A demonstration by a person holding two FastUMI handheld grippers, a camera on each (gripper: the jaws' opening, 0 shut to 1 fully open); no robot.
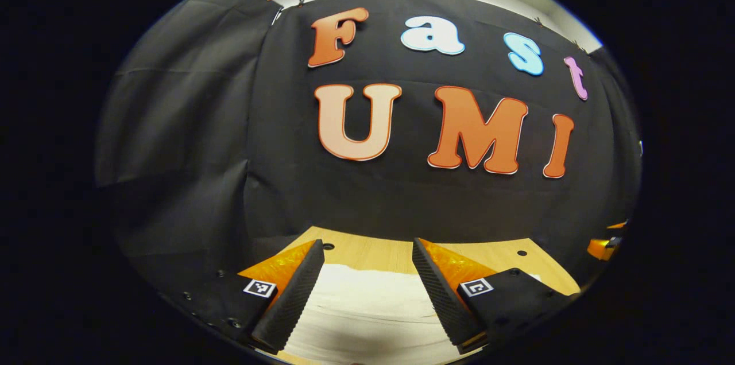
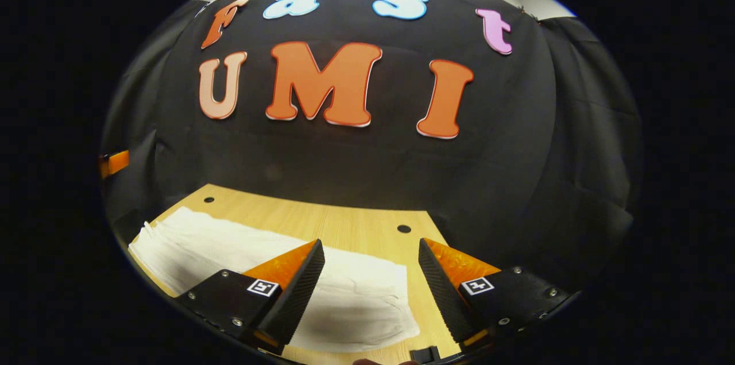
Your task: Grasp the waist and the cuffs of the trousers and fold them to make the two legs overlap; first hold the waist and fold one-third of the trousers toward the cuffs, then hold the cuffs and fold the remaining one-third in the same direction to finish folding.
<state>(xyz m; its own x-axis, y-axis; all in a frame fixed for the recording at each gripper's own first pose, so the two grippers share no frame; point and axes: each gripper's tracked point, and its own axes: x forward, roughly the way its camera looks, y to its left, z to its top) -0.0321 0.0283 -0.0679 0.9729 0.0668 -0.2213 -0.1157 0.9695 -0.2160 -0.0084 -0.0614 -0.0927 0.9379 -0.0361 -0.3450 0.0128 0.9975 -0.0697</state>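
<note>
**Both tools poised above the flat trousers**

The left tool (image 1: 367, 273) hangs level over the white trousers (image 2: 252, 250), fingers spread wide, nothing between them. The right tool (image 2: 370, 270) hovers likewise, fingers apart, above the trousers' near end. The trousers lie flat across the wooden table (image 2: 356, 227), before the black booth wall (image 2: 517, 170).

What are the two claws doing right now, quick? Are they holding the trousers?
Left claw: open, holding nothing, above the white trousers.
Right claw: open, holding nothing, above one end of the trousers.
</note>
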